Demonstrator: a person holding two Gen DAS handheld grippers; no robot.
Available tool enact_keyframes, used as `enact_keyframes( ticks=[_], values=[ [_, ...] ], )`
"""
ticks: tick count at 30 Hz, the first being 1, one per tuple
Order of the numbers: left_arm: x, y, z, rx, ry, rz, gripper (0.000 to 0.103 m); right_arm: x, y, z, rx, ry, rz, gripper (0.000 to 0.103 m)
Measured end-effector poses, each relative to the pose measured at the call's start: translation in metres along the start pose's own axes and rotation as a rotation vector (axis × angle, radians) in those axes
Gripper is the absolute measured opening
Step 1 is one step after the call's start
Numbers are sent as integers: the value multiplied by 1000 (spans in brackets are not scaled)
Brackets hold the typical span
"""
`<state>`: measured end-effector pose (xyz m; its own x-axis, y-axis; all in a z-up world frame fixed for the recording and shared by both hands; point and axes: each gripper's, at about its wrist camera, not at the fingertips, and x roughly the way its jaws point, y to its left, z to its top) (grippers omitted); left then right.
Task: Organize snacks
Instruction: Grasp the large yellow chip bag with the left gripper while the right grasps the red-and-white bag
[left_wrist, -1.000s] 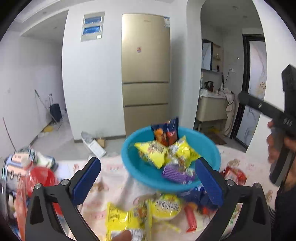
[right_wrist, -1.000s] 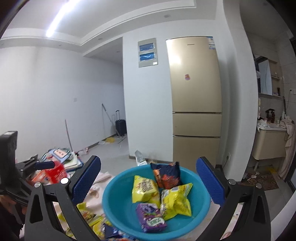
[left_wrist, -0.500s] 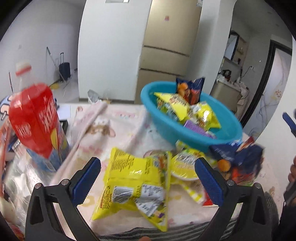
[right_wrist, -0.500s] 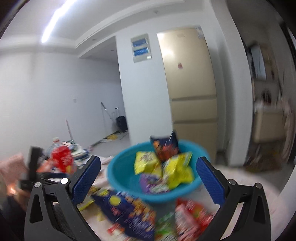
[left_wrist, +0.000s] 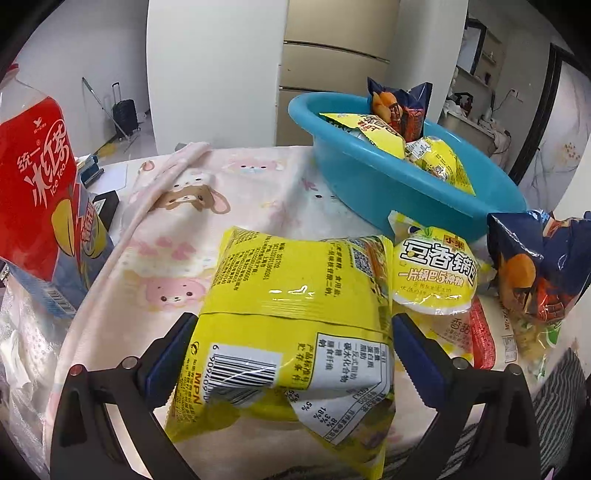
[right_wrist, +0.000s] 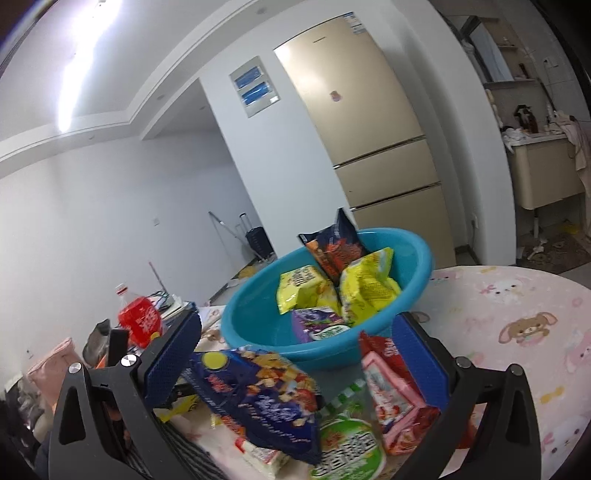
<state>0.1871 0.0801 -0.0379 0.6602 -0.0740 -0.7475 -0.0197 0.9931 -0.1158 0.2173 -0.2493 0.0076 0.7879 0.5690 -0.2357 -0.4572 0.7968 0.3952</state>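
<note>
A large yellow snack bag (left_wrist: 295, 314) lies back side up on the pink bunny tablecloth (left_wrist: 207, 221). My left gripper (left_wrist: 295, 354) is open and straddles it, one blue pad at each side edge of the bag. Behind it stands the blue basin (left_wrist: 388, 184), holding yellow and dark orange bags. My right gripper (right_wrist: 297, 354) is open above loose packets in front of the basin (right_wrist: 255, 314): a navy snack bag (right_wrist: 258, 398), a pink-red packet (right_wrist: 395, 398) and a green round packet (right_wrist: 347, 450).
A red iced-tea bottle (left_wrist: 37, 177) stands at the table's left. A round yellow packet (left_wrist: 436, 273), a navy bag (left_wrist: 535, 273) and a red packet (left_wrist: 480, 332) lie right of the yellow bag. A fridge (right_wrist: 369, 129) is behind the table.
Both grippers have dropped from a view level with the basin towards the table. The left one has closed in around the yellow bag. The right one now hangs over the loose packets.
</note>
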Motion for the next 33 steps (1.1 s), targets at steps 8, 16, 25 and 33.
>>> enact_keyframes(
  ticks=[8,16,25,33],
  values=[
    [-4,9,0,-53,-6,-52,87,3,-16,-1,36,-3,-35,103],
    [-23,8,2,-54,-84,-39,85,0,-21,5,-33,-1,-113,103],
    [-36,10,5,-85,-155,-59,85,4,-40,6,-92,71,-213,103],
    [-40,13,7,-93,-177,-36,85,41,-47,-18,-177,279,-339,103]
  ],
)
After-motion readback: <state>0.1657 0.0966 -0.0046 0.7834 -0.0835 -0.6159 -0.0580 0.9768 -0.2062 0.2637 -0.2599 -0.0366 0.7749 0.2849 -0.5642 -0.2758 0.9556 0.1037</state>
